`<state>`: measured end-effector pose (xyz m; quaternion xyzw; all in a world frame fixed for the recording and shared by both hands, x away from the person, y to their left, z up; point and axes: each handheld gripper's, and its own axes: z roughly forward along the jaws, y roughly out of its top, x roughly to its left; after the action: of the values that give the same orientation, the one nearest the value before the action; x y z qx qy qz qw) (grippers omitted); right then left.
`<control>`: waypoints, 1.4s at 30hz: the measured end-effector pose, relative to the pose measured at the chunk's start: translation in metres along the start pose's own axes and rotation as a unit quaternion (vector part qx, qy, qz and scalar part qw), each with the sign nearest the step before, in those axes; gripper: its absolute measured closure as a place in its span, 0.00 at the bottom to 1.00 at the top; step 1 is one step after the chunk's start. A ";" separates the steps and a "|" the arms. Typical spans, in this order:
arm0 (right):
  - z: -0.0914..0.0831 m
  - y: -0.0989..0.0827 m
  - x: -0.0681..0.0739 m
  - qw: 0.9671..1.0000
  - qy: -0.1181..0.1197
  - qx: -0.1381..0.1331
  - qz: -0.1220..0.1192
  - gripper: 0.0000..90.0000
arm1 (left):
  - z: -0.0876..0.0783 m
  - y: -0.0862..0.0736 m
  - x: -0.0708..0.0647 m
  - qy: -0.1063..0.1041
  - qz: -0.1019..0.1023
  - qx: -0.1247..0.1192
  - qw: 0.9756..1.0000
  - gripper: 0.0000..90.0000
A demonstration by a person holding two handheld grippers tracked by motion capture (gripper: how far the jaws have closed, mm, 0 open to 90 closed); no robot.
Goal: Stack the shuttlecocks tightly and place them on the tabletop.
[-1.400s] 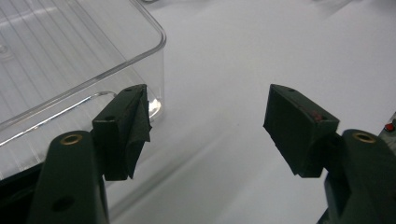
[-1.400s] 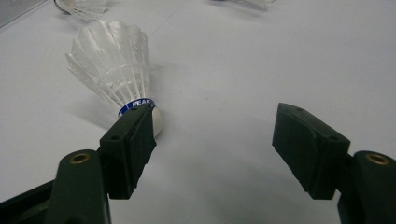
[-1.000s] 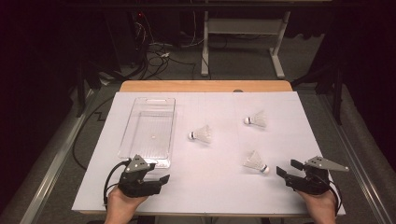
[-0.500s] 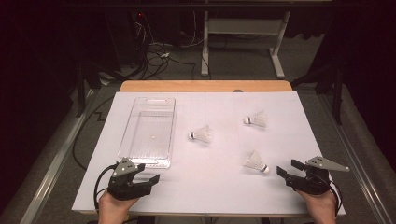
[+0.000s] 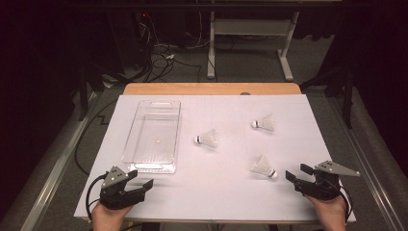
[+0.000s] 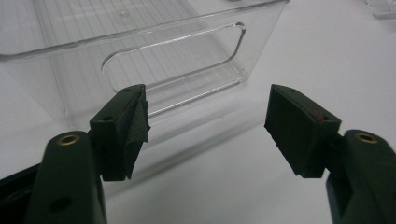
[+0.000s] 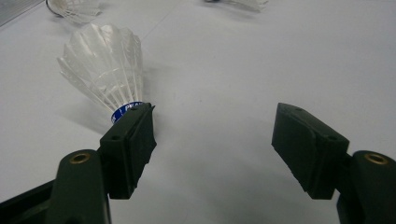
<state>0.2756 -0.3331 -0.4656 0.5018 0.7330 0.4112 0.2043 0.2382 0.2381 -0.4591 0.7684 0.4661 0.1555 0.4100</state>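
My left gripper point(image 5: 144, 184) slid back toward counter's near-left corner, jaws open, nothing held. Right gripper point(image 5: 293, 173) unmoved, jaws open beside nearest shuttlecock point(image 5: 263, 167), near-right on counter; grab it next, prob.

Dark room, grey carpet floor point(image 5: 250, 67). Bench point(image 5: 211, 88) has a wood top under a white sheet point(image 5: 216, 192). Behind it: a white desk frame point(image 5: 250, 29) and tangled cables point(image 5: 161, 55) on the floor. Metal rails point(image 5: 53, 173) run along both sides.
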 end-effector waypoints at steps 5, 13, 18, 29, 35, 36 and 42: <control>-0.001 0.001 0.001 1.000 -0.007 -0.003 -0.004 0.34 | -0.004 -0.003 0.003 0.005 -0.008 -0.012 1.000 0.35; -0.003 0.004 0.003 1.000 -0.016 -0.007 -0.006 0.34 | -0.004 -0.005 0.005 0.007 -0.013 -0.014 1.000 0.35; -0.004 0.006 0.005 1.000 -0.015 -0.008 -0.008 0.36 | -0.004 -0.005 0.006 0.007 -0.013 -0.018 1.000 0.35; 0.004 0.014 0.012 1.000 -0.012 -0.003 -0.005 0.36 | -0.004 -0.006 0.007 0.006 -0.015 -0.018 1.000 0.35; 0.012 0.023 0.014 1.000 -0.011 -0.003 -0.006 0.36 | -0.005 -0.006 0.008 0.006 -0.017 -0.020 1.000 0.35; 0.013 0.024 0.014 1.000 -0.010 -0.004 -0.004 0.36 | -0.005 -0.006 0.008 0.006 -0.017 -0.020 1.000 0.35; 0.018 0.032 0.012 1.000 -0.005 -0.005 0.019 0.37 | -0.007 -0.007 0.009 0.005 -0.019 -0.022 1.000 0.36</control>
<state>0.3019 -0.3098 -0.4486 0.5165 0.7205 0.4158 0.2031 0.2346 0.2505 -0.4618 0.7495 0.4793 0.1619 0.4269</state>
